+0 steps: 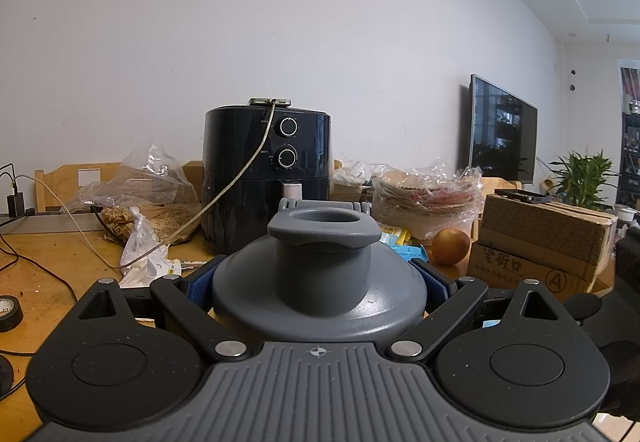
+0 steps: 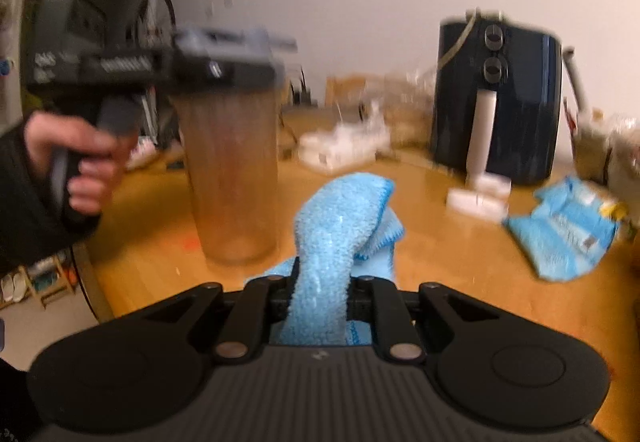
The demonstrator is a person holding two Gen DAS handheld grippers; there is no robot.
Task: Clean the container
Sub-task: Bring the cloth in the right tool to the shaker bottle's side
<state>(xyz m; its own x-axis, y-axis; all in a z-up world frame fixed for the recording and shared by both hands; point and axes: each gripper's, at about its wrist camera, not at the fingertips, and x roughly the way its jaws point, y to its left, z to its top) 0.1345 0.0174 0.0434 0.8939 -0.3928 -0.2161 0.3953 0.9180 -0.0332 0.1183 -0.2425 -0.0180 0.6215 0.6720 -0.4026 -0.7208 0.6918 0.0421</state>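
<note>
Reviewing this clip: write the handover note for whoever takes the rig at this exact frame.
Left gripper: shut on the container just under its grey lid, holding it upright above the wooden table.
Right gripper: shut on the blue cloth, which is beside the container, not touching it.
Done: both items picked up.
Left: wipe the container; the lid is on, so only the outside is reachable. The right view is blurred, so how clean it is cannot be judged.

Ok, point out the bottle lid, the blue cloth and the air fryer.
Lid (image 1: 320, 274): left wrist view, on its grey spout collar.
Cloth (image 2: 336, 230): right wrist view, on the fold standing up from the right gripper.
Air fryer (image 1: 240, 146): left wrist view, on its dark front left of the dials.
</note>
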